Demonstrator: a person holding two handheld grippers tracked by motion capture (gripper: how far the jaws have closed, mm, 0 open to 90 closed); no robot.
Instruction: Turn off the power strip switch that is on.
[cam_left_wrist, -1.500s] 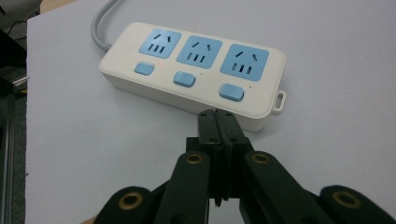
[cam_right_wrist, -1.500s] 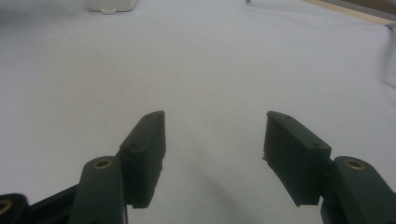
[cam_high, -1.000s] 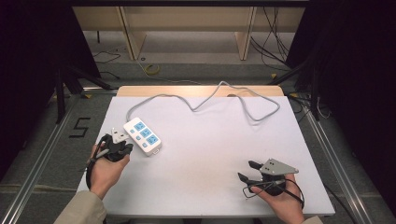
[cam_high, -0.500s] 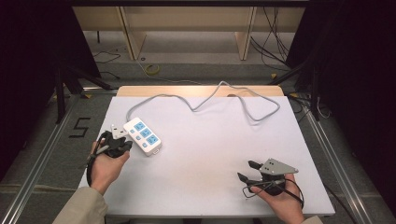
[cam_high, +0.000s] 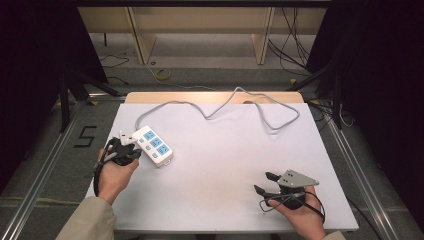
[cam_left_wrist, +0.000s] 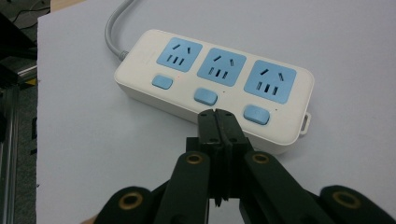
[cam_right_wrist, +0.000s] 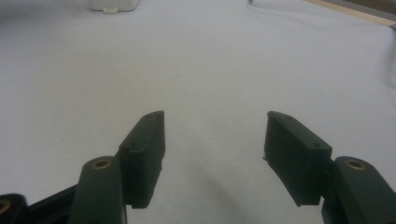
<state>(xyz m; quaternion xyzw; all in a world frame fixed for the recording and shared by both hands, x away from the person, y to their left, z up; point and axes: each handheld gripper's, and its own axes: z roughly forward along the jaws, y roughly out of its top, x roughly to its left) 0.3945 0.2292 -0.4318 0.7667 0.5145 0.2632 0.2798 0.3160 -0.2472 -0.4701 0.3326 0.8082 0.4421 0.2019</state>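
At the far left, on the dark floor beside the table, a figure "5" was marked in black; no other writing could be read, and the power strip carried no legible brand.

The left gripper sat at the left edge of the table, held in the person's left hand. In the left gripper view its two black jaws were pressed flat together with nothing between them, clenched on empty air. Their tips pointed at the near long side of the power strip, just below the middle blue switch; whether they touched the casing could not be told.

The power strip lay just right of that gripper, on the left part of the white table, set at a slant. It was white, with three blue sockets in a row and a blue switch under each. Its grey cable ran from the far end of the strip, looped across the far side of the table and curled back at the right.

Well apart from all this, near the right front corner, the right gripper rested in the person's right hand. Its jaws stood wide apart, released, holding nothing, as the right gripper view showed, with bare white table between them. The end of the power strip showed far off at the top of that view.
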